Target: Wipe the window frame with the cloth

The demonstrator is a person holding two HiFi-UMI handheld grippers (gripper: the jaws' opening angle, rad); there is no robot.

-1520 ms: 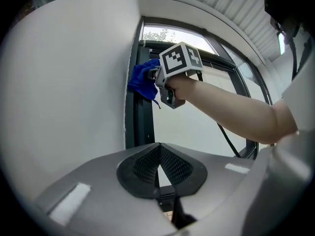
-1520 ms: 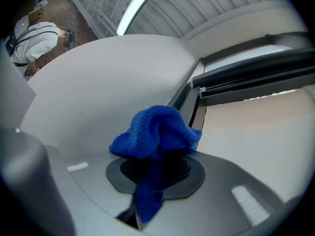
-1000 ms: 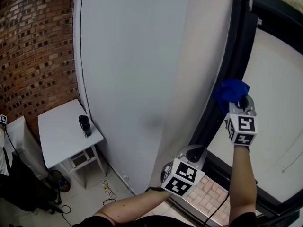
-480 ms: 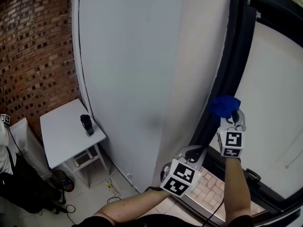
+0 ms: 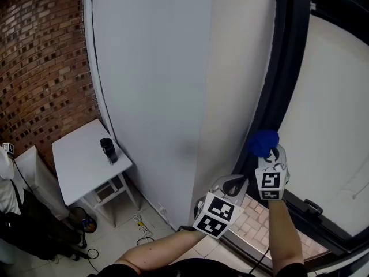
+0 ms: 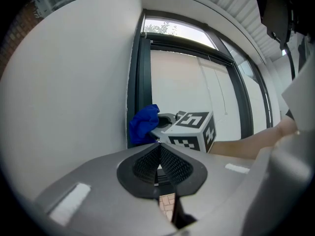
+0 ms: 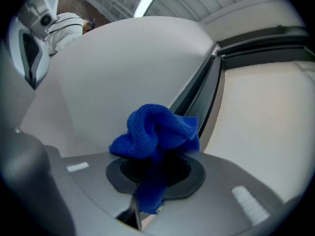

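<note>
At the window frame [image 5: 275,85]: one dark upright frame stands between the pale wall and the glass, and the cloth is pressed to its lower stretch.
Cloth [image 5: 263,142]: one, blue, bunched into a wad and touching the frame; a tail of it hangs down between the right gripper's jaws.
Right gripper [image 5: 270,154]: one of two, raised to the frame, jaws clamped on the cloth.
Left gripper [image 5: 233,184]: the second, lower and just beside the right one, pointing toward the frame; its jaws are pressed together with nothing between them.
Forearms [image 5: 285,235]: two, bare, reaching up from the bottom edge, one behind each gripper.
Pale wall [image 5: 161,68]: one broad plain surface, left of the frame.
Side table [image 5: 75,169]: one, white, well apart from the grippers at lower left, near the foot of the pale wall.
Container [image 5: 108,150]: one, dark, upright on the table near its far edge; possibly a tumbler, too small to be sure.
Brick wall [image 5: 40,68]: one, red-brown, at far left behind the table.
</note>
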